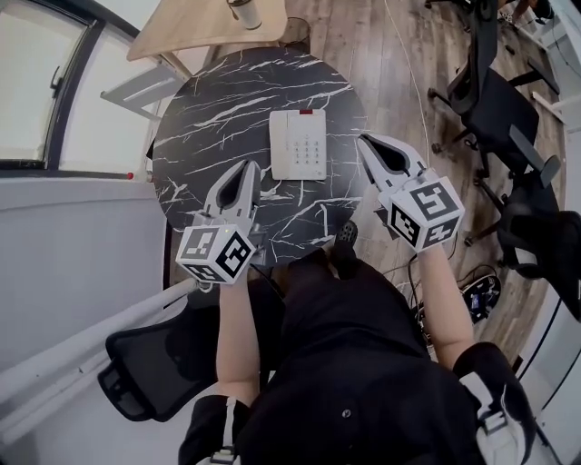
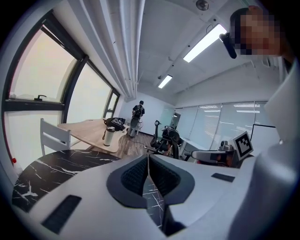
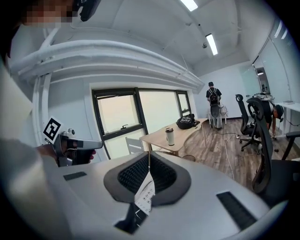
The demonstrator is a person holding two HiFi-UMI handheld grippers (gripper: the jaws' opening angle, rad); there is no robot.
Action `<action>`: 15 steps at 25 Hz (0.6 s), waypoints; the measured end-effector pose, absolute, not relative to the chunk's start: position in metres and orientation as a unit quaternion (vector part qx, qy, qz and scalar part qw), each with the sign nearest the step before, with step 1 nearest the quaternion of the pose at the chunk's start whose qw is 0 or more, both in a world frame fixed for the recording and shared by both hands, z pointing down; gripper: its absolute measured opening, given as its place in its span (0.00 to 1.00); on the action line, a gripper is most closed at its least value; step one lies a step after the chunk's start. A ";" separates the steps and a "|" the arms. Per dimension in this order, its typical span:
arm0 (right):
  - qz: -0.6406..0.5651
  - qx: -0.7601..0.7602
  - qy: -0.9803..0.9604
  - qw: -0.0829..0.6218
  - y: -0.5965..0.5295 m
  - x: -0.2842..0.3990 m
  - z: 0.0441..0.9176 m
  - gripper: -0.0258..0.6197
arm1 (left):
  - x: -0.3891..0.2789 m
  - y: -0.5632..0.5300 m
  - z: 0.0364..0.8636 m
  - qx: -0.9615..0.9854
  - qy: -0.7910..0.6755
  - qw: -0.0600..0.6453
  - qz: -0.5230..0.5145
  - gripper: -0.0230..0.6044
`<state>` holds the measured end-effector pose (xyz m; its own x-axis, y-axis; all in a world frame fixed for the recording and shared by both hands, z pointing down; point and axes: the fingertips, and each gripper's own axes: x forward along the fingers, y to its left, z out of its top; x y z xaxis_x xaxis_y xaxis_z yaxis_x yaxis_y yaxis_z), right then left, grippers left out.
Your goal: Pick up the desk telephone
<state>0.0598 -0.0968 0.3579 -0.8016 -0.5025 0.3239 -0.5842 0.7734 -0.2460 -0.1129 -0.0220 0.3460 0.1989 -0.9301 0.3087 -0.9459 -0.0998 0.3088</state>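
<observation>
A white desk telephone [image 1: 298, 143] with a keypad lies flat on the round black marble table [image 1: 209, 118]. My left gripper [image 1: 251, 165] hovers shut just left of the phone's near end, nothing between its jaws. To the right of the phone my right gripper [image 1: 361, 140] is also shut and empty. In the right gripper view a sliver of the phone's keypad [image 3: 143, 196] shows through the gap below the shut jaws [image 3: 149, 165]. The left gripper view shows only marble [image 2: 154, 199] beneath its shut jaws [image 2: 148, 165].
A wooden desk [image 1: 200, 23] with a tumbler [image 1: 244, 13] stands beyond the table. Black office chairs [image 1: 490, 100] are at the right, another chair [image 1: 150, 368] at my lower left. A window wall [image 1: 54, 82] runs along the left. A person [image 3: 213, 101] stands far off.
</observation>
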 end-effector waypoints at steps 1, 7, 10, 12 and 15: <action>0.174 0.291 -0.932 0.125 -0.098 0.058 0.363 0.09 | -0.115 -0.023 0.350 0.741 -0.632 0.227 0.020 0.06; 0.194 0.300 -0.922 0.151 -0.106 0.043 0.386 0.09 | -0.129 -0.036 0.373 0.742 -0.619 0.256 0.030 0.06; 0.207 0.305 -0.915 0.165 -0.105 0.037 0.398 0.09 | -0.134 -0.045 0.385 0.745 -0.608 0.273 0.032 0.06; 0.215 0.309 -0.910 0.173 -0.106 0.032 0.407 0.09 | -0.138 -0.051 0.393 0.747 -0.600 0.286 0.029 0.07; 0.229 0.316 -0.901 0.189 -0.107 0.024 0.424 0.09 | -0.143 -0.059 0.412 0.752 -0.583 0.306 0.036 0.07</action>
